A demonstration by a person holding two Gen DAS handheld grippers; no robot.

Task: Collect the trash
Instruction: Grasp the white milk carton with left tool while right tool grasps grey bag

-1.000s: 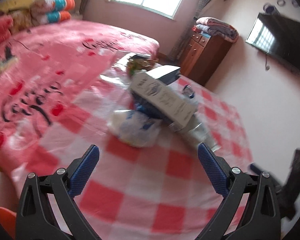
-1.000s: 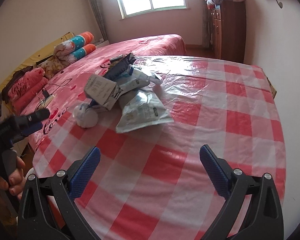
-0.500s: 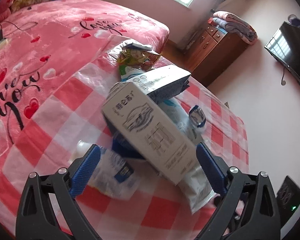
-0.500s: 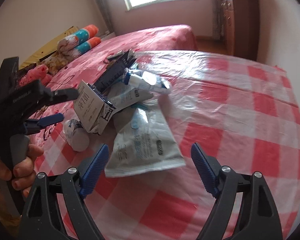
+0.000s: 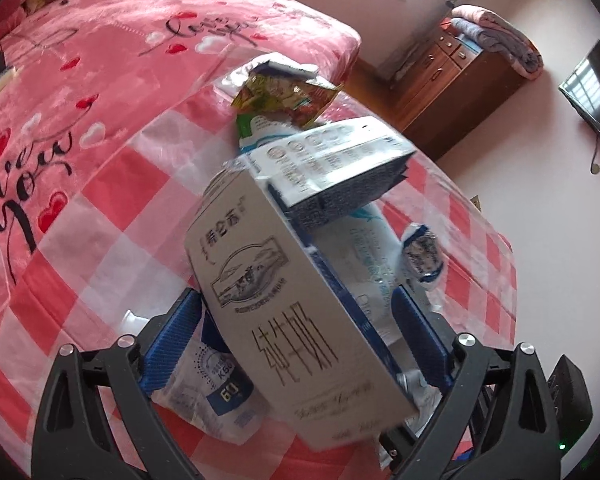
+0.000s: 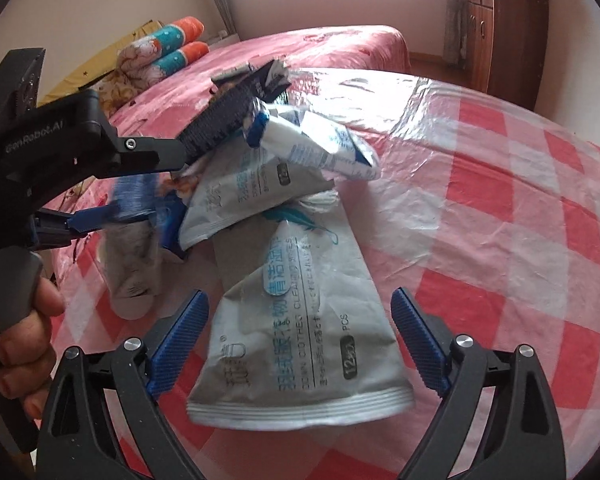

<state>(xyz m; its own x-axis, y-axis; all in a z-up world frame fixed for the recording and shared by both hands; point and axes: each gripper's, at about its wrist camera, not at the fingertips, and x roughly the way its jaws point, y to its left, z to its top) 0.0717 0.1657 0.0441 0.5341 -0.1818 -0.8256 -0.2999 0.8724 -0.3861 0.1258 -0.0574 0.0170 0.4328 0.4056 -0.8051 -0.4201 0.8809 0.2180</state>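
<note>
Trash lies heaped on the red-and-white checked worktop (image 6: 500,208): from my left wrist view a grey milk carton (image 5: 284,300) fills the middle of the frame, leaning over a white wrapper (image 5: 216,392) at lower left, with a second carton (image 5: 340,164) above it and a green-and-yellow snack bag (image 5: 284,96) at the top of the pile. My left gripper (image 5: 296,344) has its blue fingers (image 5: 172,332) standing on either side of the grey carton and closing, the carton between them; I cannot tell whether the pads touch it. From the right wrist view, a grey wipes pouch (image 6: 300,332) lies flat in the lower centre, its sealed end between the fingers (image 6: 180,332) of my right gripper (image 6: 300,340), which are opening and stand clear of it on both sides. A hand (image 6: 20,344) at the left edge holds the other gripper's handle. A pink bed (image 5: 100,80) sits behind the worktop.
</note>
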